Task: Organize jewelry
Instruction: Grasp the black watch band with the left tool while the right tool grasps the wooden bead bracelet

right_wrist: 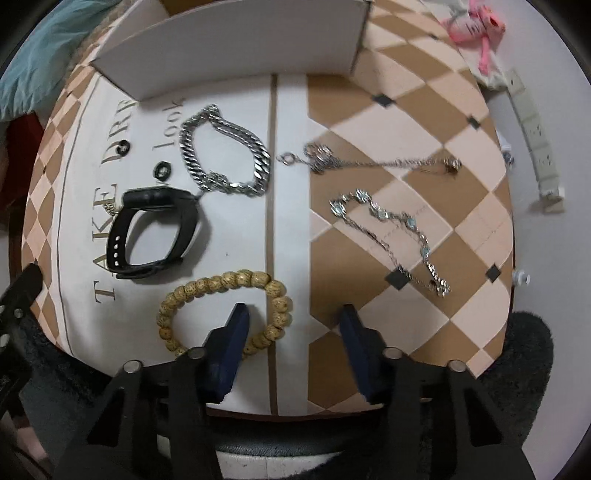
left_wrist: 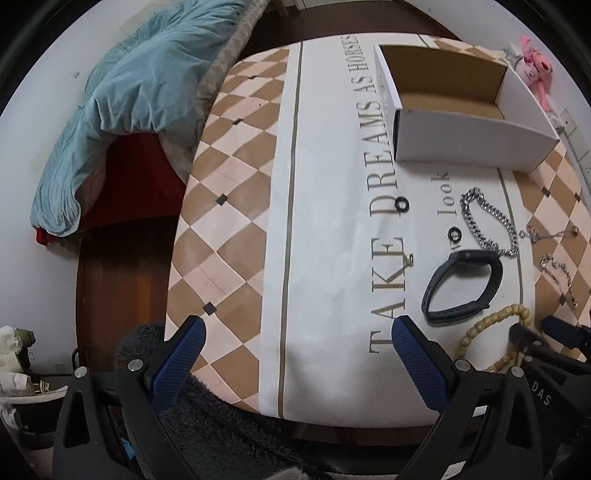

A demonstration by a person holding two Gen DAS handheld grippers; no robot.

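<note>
Jewelry lies on a checkered table cloth [right_wrist: 406, 122]. In the right wrist view: a wooden bead bracelet [right_wrist: 192, 291], a black watch band [right_wrist: 122, 236], a thick silver chain bracelet [right_wrist: 221, 129], two small black rings [right_wrist: 122, 147], a thin silver chain [right_wrist: 373, 162] and a silver bracelet with blue stones [right_wrist: 391, 218]. An open white cardboard box [left_wrist: 476, 136] stands at the back. My right gripper [right_wrist: 293, 319] is open, its left finger inside the bead bracelet's loop and its right finger outside. My left gripper [left_wrist: 299, 332] is open and empty over the cloth's near edge, left of the watch band [left_wrist: 461, 284].
A blue duvet [left_wrist: 129, 92] hangs off a bed at the left. A pink toy [right_wrist: 480, 22] and a white power strip [right_wrist: 535, 122] lie on the floor at the right. A dark fluffy rug [left_wrist: 221, 424] lies under the table's near edge.
</note>
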